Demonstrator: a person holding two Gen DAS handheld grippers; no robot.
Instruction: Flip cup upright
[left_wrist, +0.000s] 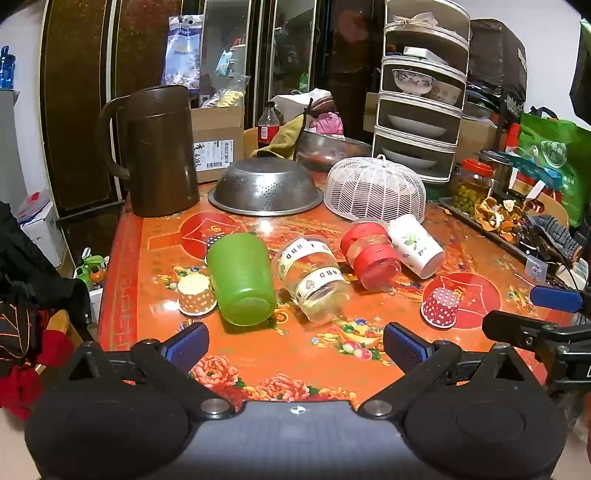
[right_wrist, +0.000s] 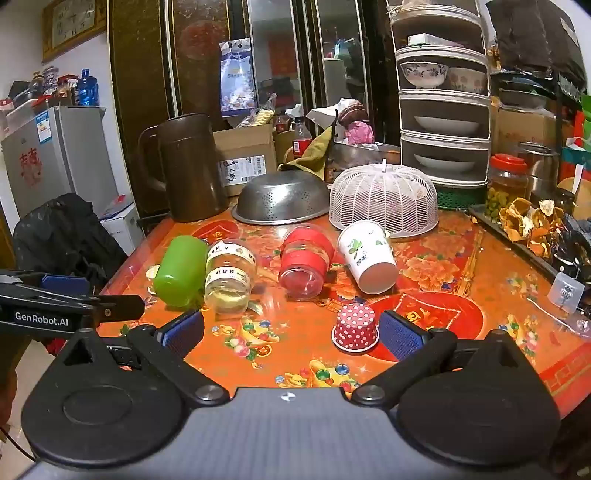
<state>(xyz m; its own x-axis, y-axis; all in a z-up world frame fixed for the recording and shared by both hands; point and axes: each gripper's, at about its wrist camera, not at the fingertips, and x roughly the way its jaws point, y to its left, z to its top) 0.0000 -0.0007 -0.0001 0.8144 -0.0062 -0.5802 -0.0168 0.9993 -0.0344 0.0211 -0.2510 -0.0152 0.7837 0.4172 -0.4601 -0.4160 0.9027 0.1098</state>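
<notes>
Four cups lie on their sides in a row on the orange table (left_wrist: 280, 354): a green cup (left_wrist: 240, 278), a clear cup with patterned bands (left_wrist: 314, 277), a clear cup with red bands (left_wrist: 371, 256) and a white leaf-print cup (left_wrist: 415, 245). They also show in the right wrist view: green cup (right_wrist: 181, 271), clear cup (right_wrist: 229, 275), red-banded cup (right_wrist: 304, 262), white cup (right_wrist: 369, 256). My left gripper (left_wrist: 295, 349) is open, empty, just in front of the green and clear cups. My right gripper (right_wrist: 291, 334) is open; a small red polka-dot paper cup (right_wrist: 355, 326) stands upside down by its right finger.
A small orange dotted paper cup (left_wrist: 195, 295) stands left of the green cup. Behind the row are a brown jug (left_wrist: 159, 151), an upturned steel colander (left_wrist: 266, 188) and a white mesh food cover (left_wrist: 375, 190). A tray of peels (left_wrist: 495, 214) lines the right edge.
</notes>
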